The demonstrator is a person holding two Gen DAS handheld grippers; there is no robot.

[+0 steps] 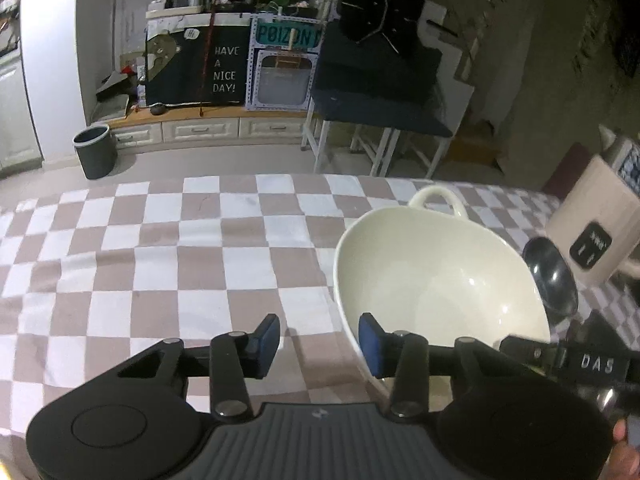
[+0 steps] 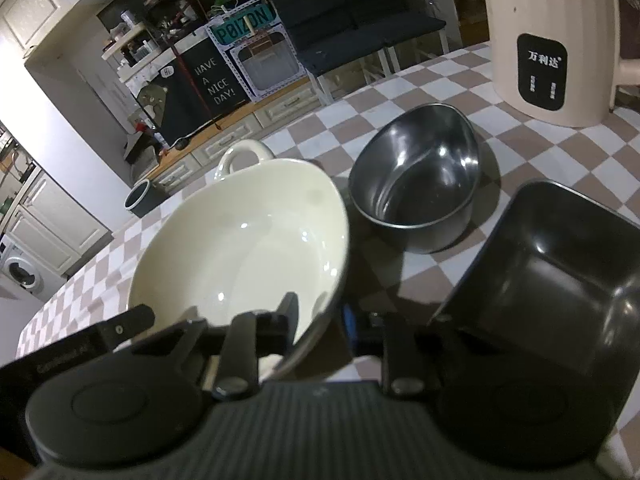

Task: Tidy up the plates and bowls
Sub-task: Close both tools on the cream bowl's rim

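Dim room; pale tiled floor (image 1: pixel 224 160), white drawer bench (image 1: pixel 200 128), dark bin (image 1: pixel 95 151); washing machine (image 2: pixel 22 276)

A glossy cream ceramic bowl with a loop handle (image 2: pixel 240 240) sits upright and empty. Just beside it, farther back, stands an empty round steel bowl (image 2: pixel 420 176). An empty square black dish (image 2: pixel 552 292) lies near the steel bowl's front.

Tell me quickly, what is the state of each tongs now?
Left tongs: open, astride the bowl rim.
Right tongs: astride the bowl rim; grip cannot be told.
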